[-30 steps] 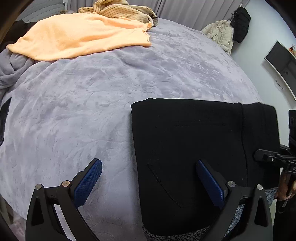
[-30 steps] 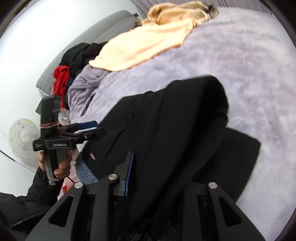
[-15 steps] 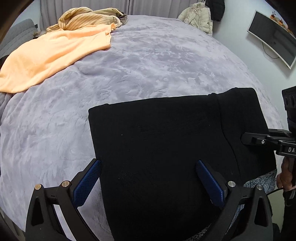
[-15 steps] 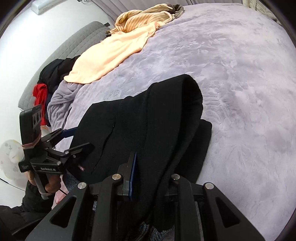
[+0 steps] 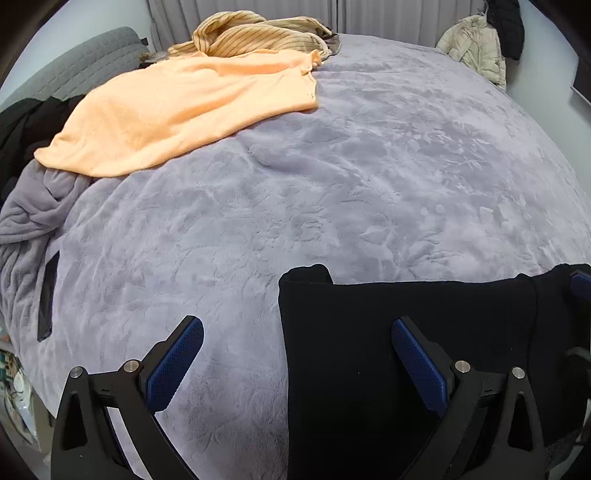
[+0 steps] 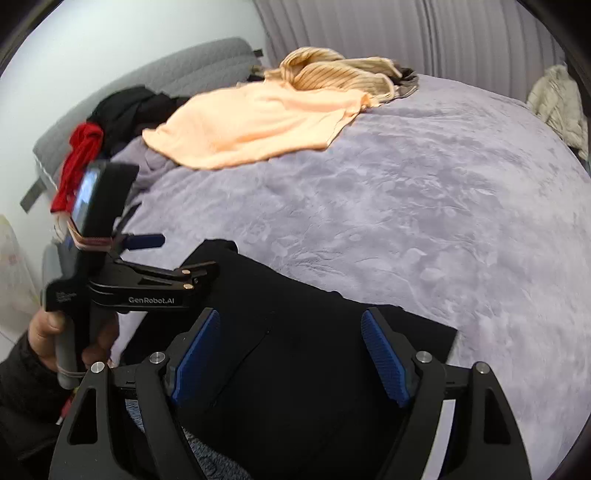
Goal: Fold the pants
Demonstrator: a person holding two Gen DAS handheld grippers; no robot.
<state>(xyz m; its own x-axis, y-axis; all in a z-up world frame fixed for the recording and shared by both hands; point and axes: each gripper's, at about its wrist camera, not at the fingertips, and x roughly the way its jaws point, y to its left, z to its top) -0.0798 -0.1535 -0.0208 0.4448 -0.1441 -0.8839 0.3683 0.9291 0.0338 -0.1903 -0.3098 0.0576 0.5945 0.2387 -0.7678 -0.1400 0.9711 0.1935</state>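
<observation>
The black pants (image 5: 369, 332) lie folded flat on the grey bed blanket (image 5: 332, 184), near its front edge; they also show in the right wrist view (image 6: 295, 350). My left gripper (image 5: 295, 350) is open and empty, hovering over the pants' left edge, one finger over the blanket and one over the cloth. It also shows in the right wrist view (image 6: 177, 258), at the pants' left corner. My right gripper (image 6: 291, 354) is open and empty just above the pants.
An orange garment (image 5: 177, 114) and a striped beige one (image 5: 258, 33) lie at the far side of the bed. Black and red clothes (image 6: 110, 122) are heaped by the grey headboard. A pale jacket (image 5: 476, 40) hangs at the back right.
My right gripper has opened and let go of the pants, which now lie flat. My left gripper has shifted left, toward the pants' left edge.
</observation>
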